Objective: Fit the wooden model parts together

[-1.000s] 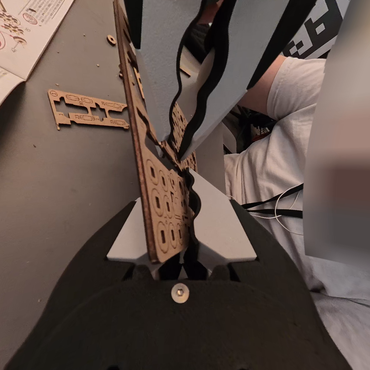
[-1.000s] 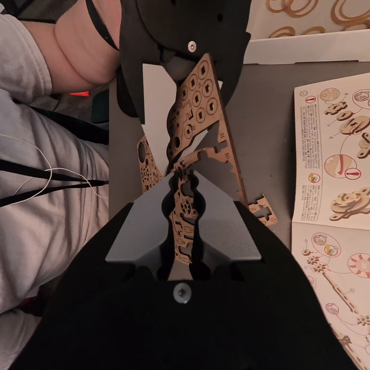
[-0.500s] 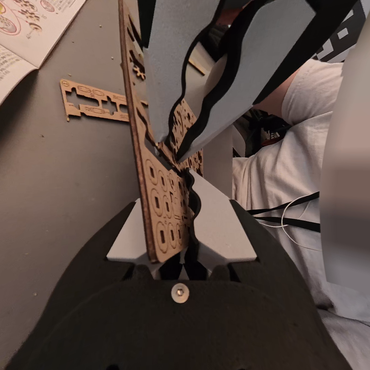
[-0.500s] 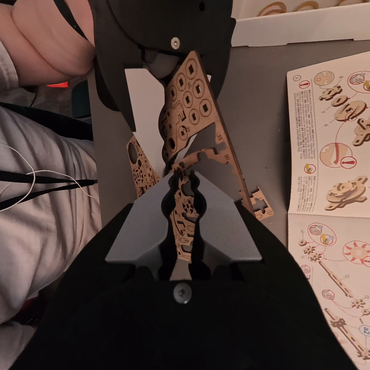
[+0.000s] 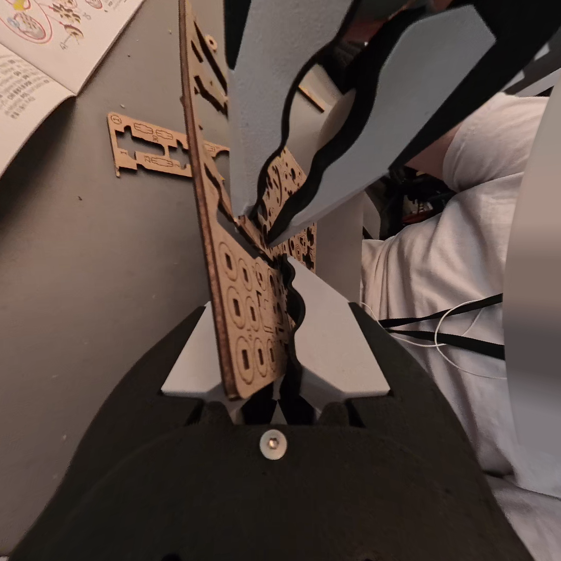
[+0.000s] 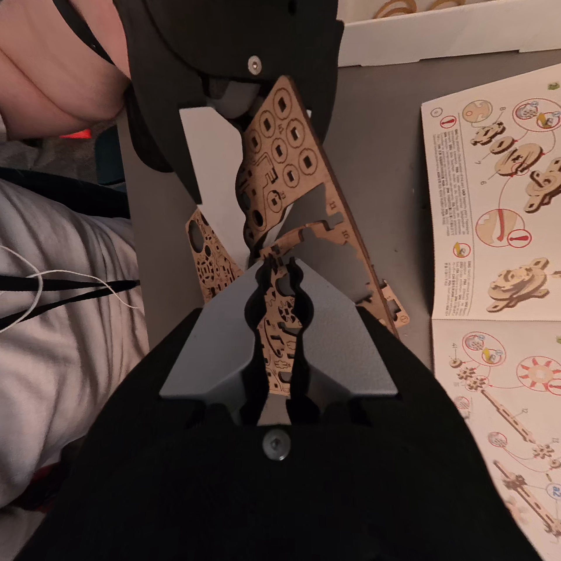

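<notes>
My left gripper (image 5: pixel 282 262) is shut on a laser-cut wooden sheet (image 5: pixel 243 318) and holds it upright on edge above the grey table (image 5: pixel 76 273). The sheet (image 6: pixel 288 158) has rows of round punch-out parts and large cut-out gaps. My right gripper (image 6: pixel 277 262) comes from the opposite side, its tips almost meeting the left gripper's tips. It is shut on a small curved notched part (image 6: pixel 300 235) at the sheet's inner edge. In the left wrist view the right gripper (image 5: pixel 258 227) reaches down from above onto that spot.
A second wooden sheet (image 6: pixel 209 264) lies flat at the table's near edge. A wooden offcut strip (image 5: pixel 148 148) lies beyond the held sheet. An open instruction booklet (image 6: pixel 491 212) lies on the right, a white box (image 6: pixel 455 39) behind it. A person's white shirt (image 5: pixel 440 273) is close by. Less than 4 cm separates the two grippers' tips.
Both grippers and the held sheet have shifted together a little over the table; the offcut strip and booklet drifted in view. Both grips are unchanged.
</notes>
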